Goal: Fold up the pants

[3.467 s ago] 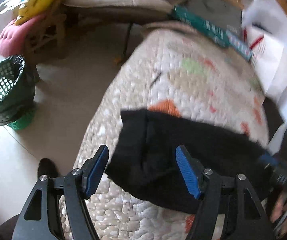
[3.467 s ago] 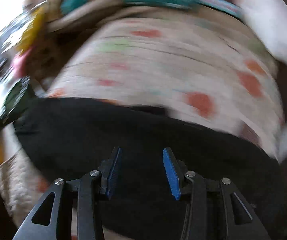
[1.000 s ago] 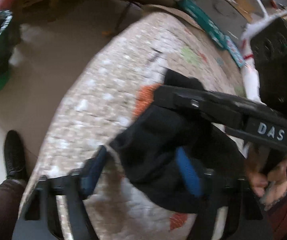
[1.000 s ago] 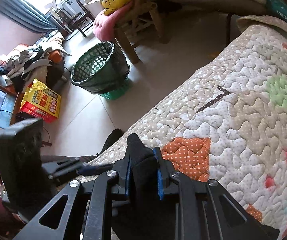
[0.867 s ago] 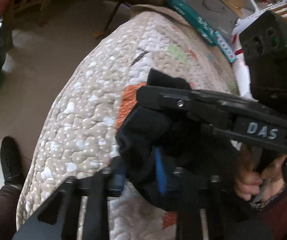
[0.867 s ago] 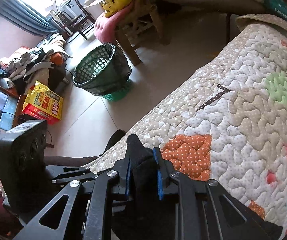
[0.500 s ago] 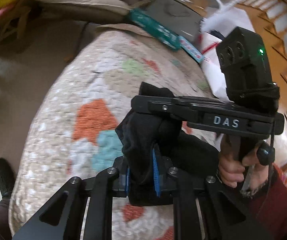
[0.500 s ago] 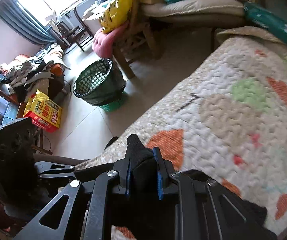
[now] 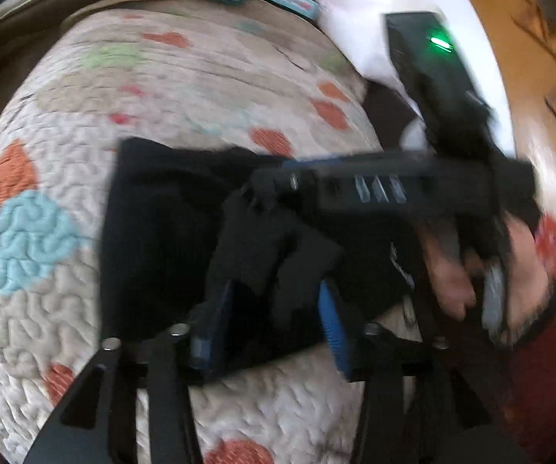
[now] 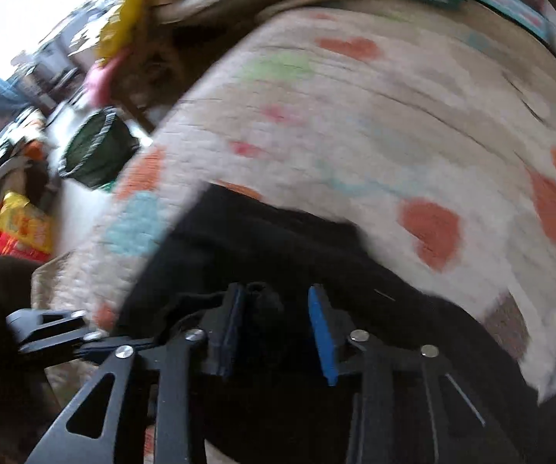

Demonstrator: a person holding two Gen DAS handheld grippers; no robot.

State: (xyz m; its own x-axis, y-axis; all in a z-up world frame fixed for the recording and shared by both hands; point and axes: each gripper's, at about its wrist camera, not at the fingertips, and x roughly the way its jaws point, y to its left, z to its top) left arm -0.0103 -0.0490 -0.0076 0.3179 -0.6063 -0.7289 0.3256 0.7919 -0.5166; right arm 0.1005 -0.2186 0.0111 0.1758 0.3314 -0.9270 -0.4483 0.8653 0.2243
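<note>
Lying between each gripper's just-opened jaws: black pants (image 9: 169, 232).

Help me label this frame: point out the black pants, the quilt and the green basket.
black pants (image 9: 161, 239): left wrist view, on the flat folded part at their left.
quilt (image 9: 200, 77): left wrist view, on bare patterned fabric beyond the pants.
green basket (image 10: 96, 150): right wrist view, on its dark mesh side, on the floor.

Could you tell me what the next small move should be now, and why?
Probably lift both grippers clear. The left gripper and right gripper have just been opening, with folds of the black pants loose between their pads, and the pants already lie doubled on the quilt.
</note>
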